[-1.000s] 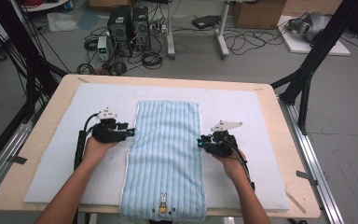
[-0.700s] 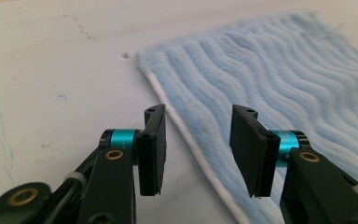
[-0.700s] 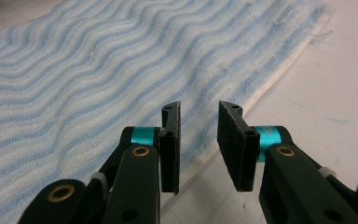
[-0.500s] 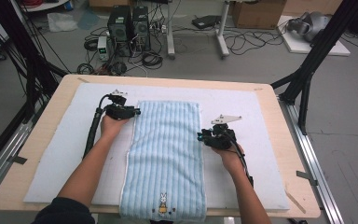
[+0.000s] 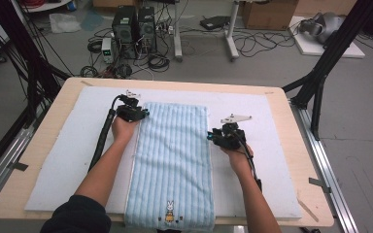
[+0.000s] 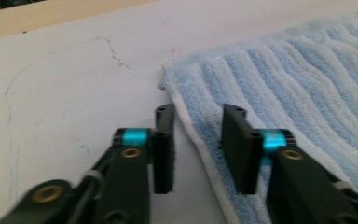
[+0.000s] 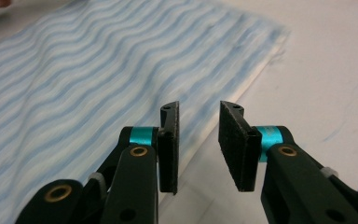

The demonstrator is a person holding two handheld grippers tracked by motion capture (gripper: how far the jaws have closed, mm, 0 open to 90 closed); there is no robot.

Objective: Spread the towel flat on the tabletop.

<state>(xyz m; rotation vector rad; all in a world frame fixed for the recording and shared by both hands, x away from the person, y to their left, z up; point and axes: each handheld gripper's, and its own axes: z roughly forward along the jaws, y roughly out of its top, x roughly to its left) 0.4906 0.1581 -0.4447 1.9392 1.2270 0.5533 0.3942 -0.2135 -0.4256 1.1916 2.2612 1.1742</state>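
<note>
Pale blue terry, ribbed in long stripes, makes up the towel [image 5: 172, 165] that lies flat along the middle of the white mat [image 5: 68, 160] covering the wooden tabletop [image 5: 43, 131], its near end hanging just past the front edge with a small embroidered rabbit [image 5: 170, 208] sewn there. The person's left tool [image 5: 143, 114] sits at the towel's far left corner, the forearm stretched out along the left hem; in the left gripper view its two black jaws straddle the white-bordered hem [image 6: 193, 135] just short of the corner — one jaw over the bare mat, the other over the blue pile — and they stand apart with a clear gap, pressing on nothing; they have just been opening a little after closing in. The right tool [image 5: 210, 137] is at the towel's right edge, roughly a third of the way down from the far end, so it sits nearer the person than the left one does. In the right gripper view its jaws also stand spread either side of the hem, the cloth's edge [image 7: 200, 135] running beneath the gap, and they have been easing open too, with no pinch on the fabric. Behind the tabletop, computer towers [image 5: 135, 26] and loose cables [image 5: 252, 43] lie on the grey floor.
</note>
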